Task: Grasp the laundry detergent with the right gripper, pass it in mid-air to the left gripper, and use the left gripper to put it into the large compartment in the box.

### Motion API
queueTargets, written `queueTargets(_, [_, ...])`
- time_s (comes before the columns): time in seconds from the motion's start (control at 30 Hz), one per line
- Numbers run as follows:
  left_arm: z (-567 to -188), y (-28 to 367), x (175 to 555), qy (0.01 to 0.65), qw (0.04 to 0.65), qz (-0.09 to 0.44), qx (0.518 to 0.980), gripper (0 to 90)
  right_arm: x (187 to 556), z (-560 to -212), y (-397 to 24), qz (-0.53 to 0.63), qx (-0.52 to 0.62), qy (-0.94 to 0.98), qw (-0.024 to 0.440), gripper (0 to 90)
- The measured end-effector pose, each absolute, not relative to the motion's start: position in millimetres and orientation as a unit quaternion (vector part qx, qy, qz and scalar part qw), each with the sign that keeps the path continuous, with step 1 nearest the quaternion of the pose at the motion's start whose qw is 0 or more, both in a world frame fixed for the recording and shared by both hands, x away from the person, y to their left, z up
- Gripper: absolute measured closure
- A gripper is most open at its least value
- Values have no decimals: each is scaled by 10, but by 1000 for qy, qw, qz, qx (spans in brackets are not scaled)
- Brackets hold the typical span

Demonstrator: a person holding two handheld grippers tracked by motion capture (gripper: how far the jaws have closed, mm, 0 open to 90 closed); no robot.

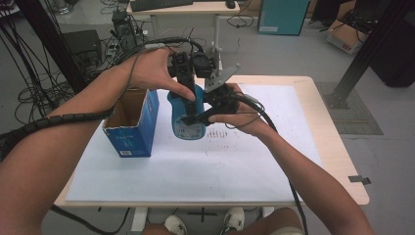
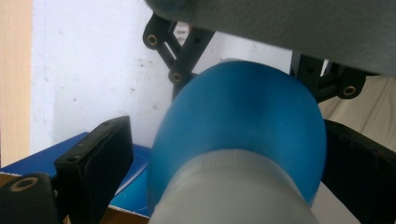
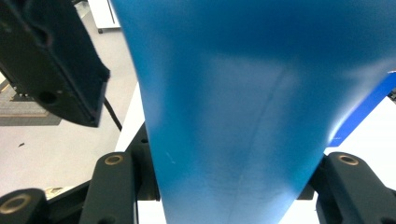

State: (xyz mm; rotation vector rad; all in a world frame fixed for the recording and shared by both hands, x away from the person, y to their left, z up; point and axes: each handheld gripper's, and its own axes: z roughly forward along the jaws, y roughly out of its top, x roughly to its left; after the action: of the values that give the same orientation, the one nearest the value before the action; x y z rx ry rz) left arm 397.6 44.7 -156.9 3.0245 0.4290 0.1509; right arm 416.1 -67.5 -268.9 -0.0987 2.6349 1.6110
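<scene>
1. My right gripper (image 1: 195, 119) has its jaws clamped on the lower body of the blue bottle (image 1: 187, 113), which rises between them in the right gripper view.
2. My left gripper (image 1: 185, 93) comes down from above; its jaws stand wide either side of the bottle's upper end, the left pad clearly off it.
3. Left of both jaws stands the blue box (image 1: 132, 125), open-topped on the desk (image 1: 313, 122).
4. I judge the bottle out of the box and a handover or cap grip just starting.
</scene>
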Motion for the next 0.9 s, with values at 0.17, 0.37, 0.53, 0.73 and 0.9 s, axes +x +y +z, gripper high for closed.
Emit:
queueTargets(0.17, [-1590, 457, 3984, 143, 45, 49, 988, 144, 4164, -2692, -677, 523, -33, 851, 27, 439])
queueTargets(0.37, [-1593, 450, 3991, 144, 43, 41, 988, 199, 4187, -2708, -669, 530, -42, 846, 35, 439])
queueTargets(0.53, [-1591, 449, 3991, 147, 43, 37, 988, 238, 4182, -2710, -668, 530, -44, 846, 33, 439])
queueTargets(0.73, [-1596, 461, 3997, 144, 43, 31, 988, 315, 4183, -2711, -666, 531, -45, 846, 33, 439])
queueTargets(0.9, [-1606, 469, 3992, 146, 42, 24, 988, 326, 4177, -2720, -658, 529, -48, 847, 35, 439])
